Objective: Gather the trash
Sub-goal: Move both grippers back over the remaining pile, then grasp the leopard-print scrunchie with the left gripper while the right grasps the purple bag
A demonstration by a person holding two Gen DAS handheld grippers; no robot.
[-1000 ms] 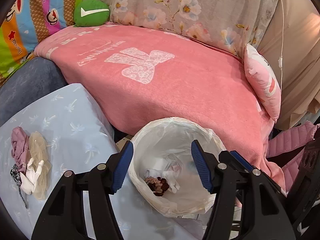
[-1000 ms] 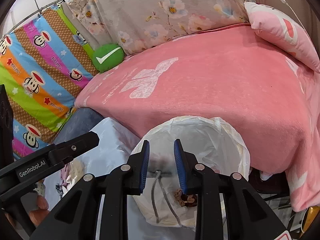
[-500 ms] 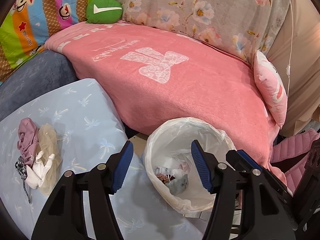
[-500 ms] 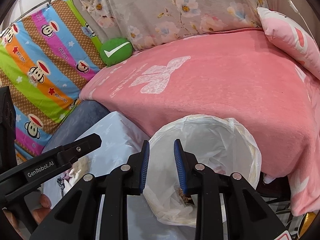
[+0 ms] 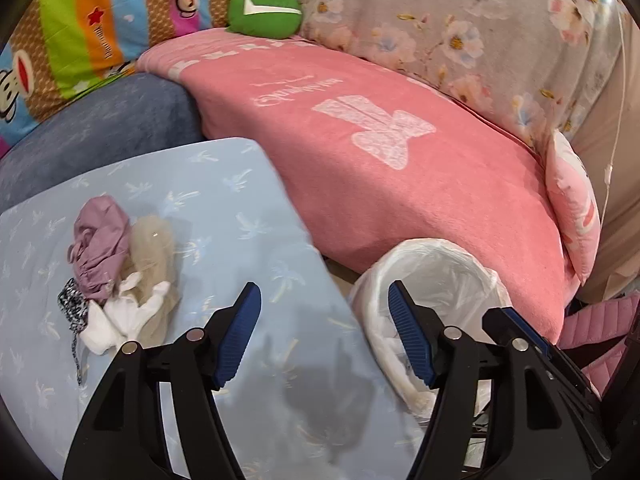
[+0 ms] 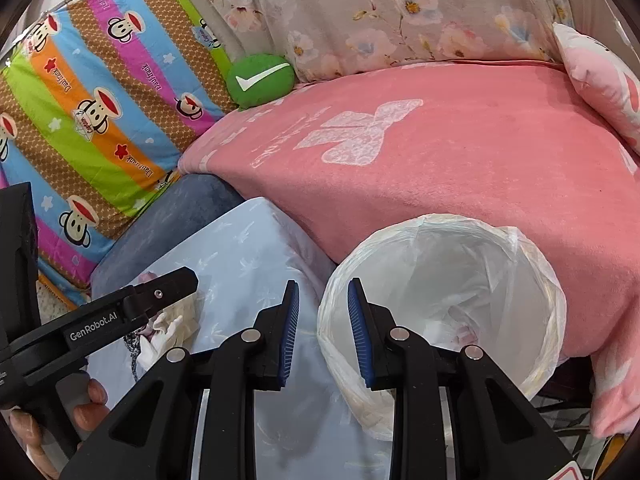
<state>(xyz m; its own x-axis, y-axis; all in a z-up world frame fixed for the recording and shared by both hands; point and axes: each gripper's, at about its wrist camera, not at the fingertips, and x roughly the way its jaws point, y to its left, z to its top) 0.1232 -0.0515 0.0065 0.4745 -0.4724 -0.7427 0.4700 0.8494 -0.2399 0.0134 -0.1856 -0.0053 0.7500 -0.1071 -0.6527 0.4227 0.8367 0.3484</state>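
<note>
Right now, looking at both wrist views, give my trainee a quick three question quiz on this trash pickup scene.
1. True or false: the left tool is clamped on a piece of trash.
2. Where does the pile of crumpled scraps lie? A) inside the lined bin B) on the light blue tabletop C) on the pink blanket
3. Fill in: the white bag-lined bin stands between the light blue tabletop and the ______ blanket.

Key: 1 false, both it and the right tool are open and hold nothing. 2 B. 3 pink.
</note>
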